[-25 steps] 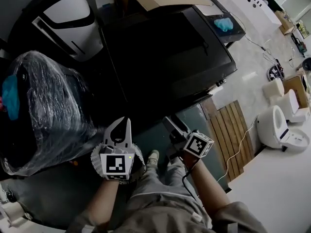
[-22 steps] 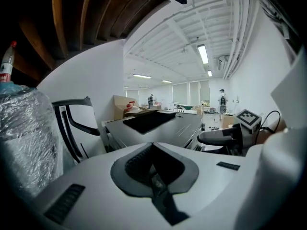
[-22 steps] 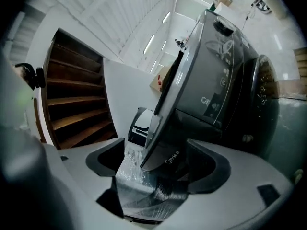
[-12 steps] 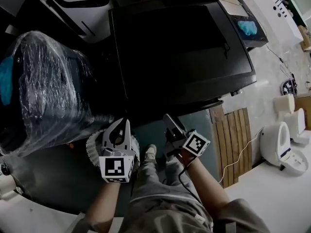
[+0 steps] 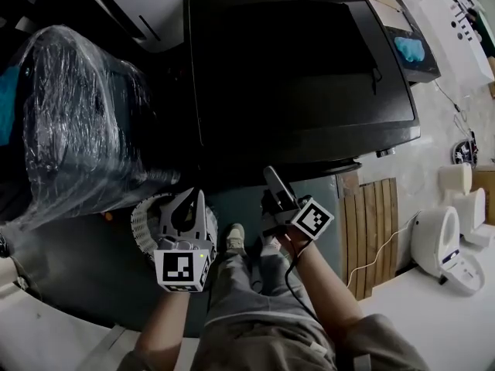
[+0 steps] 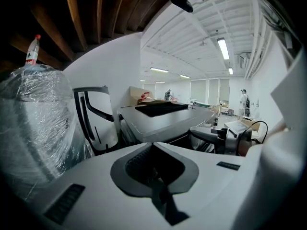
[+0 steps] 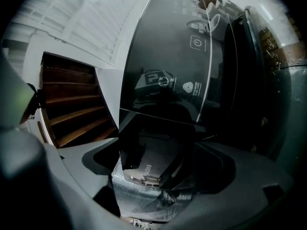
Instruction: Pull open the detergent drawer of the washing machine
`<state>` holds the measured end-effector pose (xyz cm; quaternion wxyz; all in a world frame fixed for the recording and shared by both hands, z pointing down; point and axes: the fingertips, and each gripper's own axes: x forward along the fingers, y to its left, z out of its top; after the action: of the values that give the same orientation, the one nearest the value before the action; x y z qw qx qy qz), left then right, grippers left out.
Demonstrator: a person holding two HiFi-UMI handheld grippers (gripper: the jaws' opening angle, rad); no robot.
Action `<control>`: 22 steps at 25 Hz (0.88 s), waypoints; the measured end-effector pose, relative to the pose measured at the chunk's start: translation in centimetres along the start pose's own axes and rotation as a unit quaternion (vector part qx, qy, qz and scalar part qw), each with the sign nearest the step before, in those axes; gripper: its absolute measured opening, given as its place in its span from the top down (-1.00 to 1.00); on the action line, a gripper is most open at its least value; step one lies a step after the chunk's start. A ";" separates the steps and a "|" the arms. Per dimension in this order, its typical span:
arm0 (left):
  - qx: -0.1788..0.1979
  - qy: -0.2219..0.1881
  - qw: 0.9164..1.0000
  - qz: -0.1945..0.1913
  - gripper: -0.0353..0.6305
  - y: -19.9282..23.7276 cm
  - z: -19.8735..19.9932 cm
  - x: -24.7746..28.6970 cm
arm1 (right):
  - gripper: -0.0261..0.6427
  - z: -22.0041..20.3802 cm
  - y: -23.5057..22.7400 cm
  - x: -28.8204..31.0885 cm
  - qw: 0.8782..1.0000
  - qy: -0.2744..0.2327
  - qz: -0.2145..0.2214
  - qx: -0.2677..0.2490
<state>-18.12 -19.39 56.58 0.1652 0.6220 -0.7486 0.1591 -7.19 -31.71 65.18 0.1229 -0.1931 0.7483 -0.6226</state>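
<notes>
- The task looks barely begun: from the head view, nothing juts out of the near face of the washing machine (image 5: pixel 302 68), so the detergent drawer (image 7: pixel 158 135) seems not yet pulled open.
- The drawer is probably the glossy dark panel just below the control panel (image 7: pixel 192 47), though reflections make its edges hard to read.
- The right claw (image 5: pixel 271 178) is wide apart with that panel standing between its jaws; I cannot tell whether they touch it. Closing on it and pulling remain.
- The right arm reaches forward and down, claw pointing at the machine's near face.
- The left claw (image 5: pixel 201 195) is pressed together on nothing, held low to the left, near the plastic-wrapped bundle (image 5: pixel 77 114).
</notes>
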 end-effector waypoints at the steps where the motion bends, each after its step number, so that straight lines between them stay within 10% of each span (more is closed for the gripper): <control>1: 0.000 0.002 1.000 0.001 0.85 0.0 -0.1 0.0 | -0.39 0.0 0.0 0.1 1.000 -0.001 0.000 0.002; 22: -0.010 0.004 1.000 -0.015 0.84 -1.1 -1.1 -2.2 | -0.38 -1.7 0.0 -3.6 1.000 -0.007 -0.010 0.015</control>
<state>-16.65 -17.16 56.64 0.1769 0.6311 -0.7400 0.1511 -4.66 -28.59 65.32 0.1247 -0.2034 0.7358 -0.6338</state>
